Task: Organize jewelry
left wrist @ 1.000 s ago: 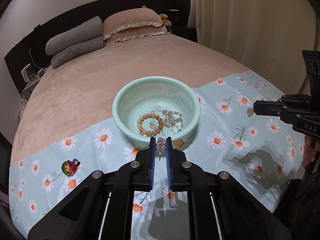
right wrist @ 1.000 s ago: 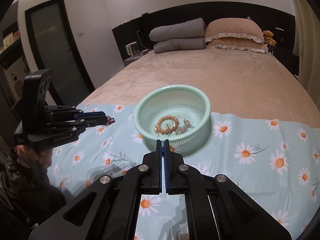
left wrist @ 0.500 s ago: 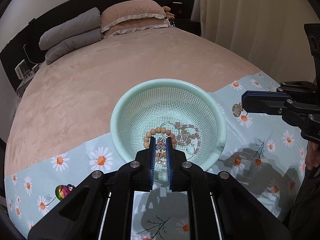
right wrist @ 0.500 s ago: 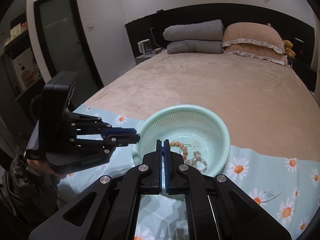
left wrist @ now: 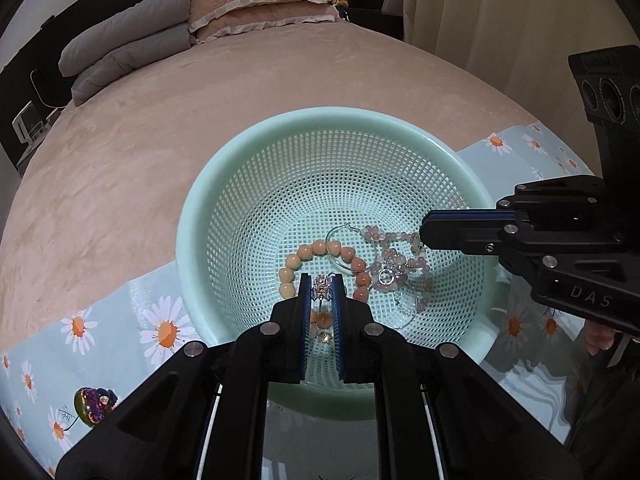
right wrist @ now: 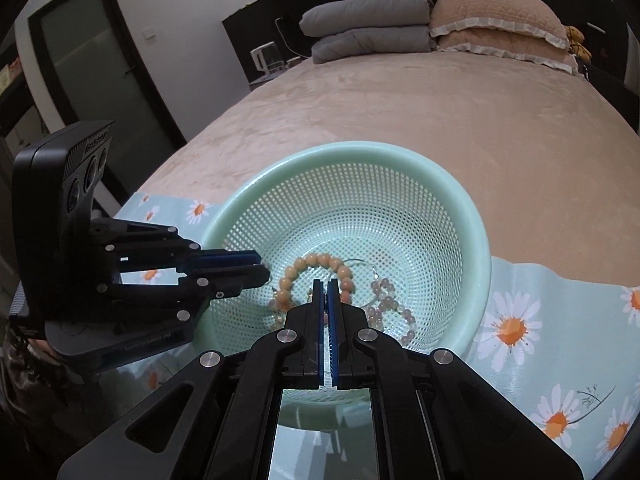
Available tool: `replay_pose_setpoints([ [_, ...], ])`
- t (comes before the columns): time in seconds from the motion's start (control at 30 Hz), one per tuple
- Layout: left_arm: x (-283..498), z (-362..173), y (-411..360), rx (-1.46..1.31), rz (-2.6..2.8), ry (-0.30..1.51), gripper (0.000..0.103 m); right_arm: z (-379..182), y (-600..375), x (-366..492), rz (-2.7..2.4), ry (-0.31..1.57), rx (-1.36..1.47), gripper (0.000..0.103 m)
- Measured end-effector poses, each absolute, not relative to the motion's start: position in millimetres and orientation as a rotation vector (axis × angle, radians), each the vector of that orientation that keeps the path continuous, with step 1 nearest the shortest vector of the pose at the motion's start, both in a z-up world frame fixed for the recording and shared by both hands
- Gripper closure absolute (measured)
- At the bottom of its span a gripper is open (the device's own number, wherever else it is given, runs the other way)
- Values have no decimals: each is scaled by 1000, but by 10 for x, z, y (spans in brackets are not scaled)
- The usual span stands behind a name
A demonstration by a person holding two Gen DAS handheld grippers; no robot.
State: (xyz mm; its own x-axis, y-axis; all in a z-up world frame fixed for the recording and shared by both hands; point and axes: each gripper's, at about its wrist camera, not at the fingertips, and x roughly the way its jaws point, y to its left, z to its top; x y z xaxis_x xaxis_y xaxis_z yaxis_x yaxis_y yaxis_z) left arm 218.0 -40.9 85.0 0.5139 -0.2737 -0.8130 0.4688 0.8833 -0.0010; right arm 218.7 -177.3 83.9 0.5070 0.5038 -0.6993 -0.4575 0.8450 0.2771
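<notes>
Item: crystal charm (left wrist: 322, 286), small, light, hard, slippery; I hold it pinched across its body in my left claw (left wrist: 321, 287), centre frame, above the mint basket (left wrist: 192, 216). Right claw (right wrist: 325, 286): pressed together; a pendant (left wrist: 416, 245) at its tip, grip unclear.

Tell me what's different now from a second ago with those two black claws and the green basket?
Both claws came forward and down over the basket. The left gripper carried its sparkly charm in above the bead bracelet; the right gripper brought its small gold pendant over the rim from the side. Neither let go. The bracelets in the basket and the colourful brooch on the daisy cloth stayed put.
</notes>
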Motion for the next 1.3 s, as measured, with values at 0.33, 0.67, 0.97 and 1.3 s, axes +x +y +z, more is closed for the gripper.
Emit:
replay_pose_setpoints([
  [0.33, 2254, 762, -408, 223, -438, 952, 92, 742, -1810, 2253, 562, 883, 61, 97],
  [0.67, 2189, 949, -318, 218, -393, 875, 36, 952, -1905, 2192, 498, 797, 65, 34],
  [0.97, 2124, 1098, -224, 225, -350, 861, 20, 1062, -2096, 2152, 405, 770, 85, 18],
  [1.3, 1862, 1285, -209, 247, -329, 830, 6, 1136, -2268, 1999, 291, 812, 116, 16],
])
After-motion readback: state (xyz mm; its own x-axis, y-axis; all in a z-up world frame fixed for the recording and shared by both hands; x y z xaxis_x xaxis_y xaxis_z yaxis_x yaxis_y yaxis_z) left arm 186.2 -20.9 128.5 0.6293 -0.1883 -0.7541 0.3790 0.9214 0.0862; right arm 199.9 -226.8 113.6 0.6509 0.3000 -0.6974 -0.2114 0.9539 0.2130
